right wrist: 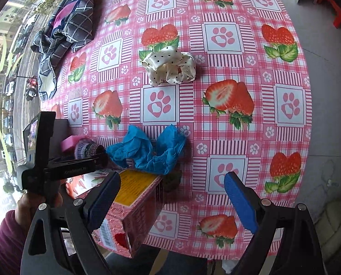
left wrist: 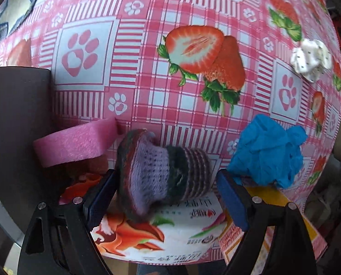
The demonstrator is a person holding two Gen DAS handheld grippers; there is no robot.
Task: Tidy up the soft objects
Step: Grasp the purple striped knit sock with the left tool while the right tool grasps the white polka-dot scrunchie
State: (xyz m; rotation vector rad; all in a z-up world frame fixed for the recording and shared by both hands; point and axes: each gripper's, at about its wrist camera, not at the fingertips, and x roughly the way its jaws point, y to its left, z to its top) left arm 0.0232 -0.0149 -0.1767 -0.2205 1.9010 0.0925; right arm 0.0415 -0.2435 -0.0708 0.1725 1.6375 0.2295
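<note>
A purple and dark striped knitted piece (left wrist: 161, 174) lies on a printed box (left wrist: 147, 240) between the fingers of my open left gripper (left wrist: 166, 197); the left pad is beside it. A pink foam block (left wrist: 76, 142) sits just left of it. Crumpled blue cloth (left wrist: 266, 153) lies to its right, also in the right wrist view (right wrist: 147, 151). A white polka-dot scrunchie (right wrist: 170, 66) lies farther out on the table, also in the left wrist view (left wrist: 312, 57). My right gripper (right wrist: 172, 204) is open and empty above the table's near edge. The left gripper (right wrist: 63, 167) shows at left there.
The table wears a pink strawberry and paw-print cloth (right wrist: 239, 137). A pink and yellow carton (right wrist: 133, 201) lies at the near edge under my right gripper's left finger. A dark plaid cloth (right wrist: 63, 34) lies at the far left. A dark box (left wrist: 17, 123) stands left of the foam.
</note>
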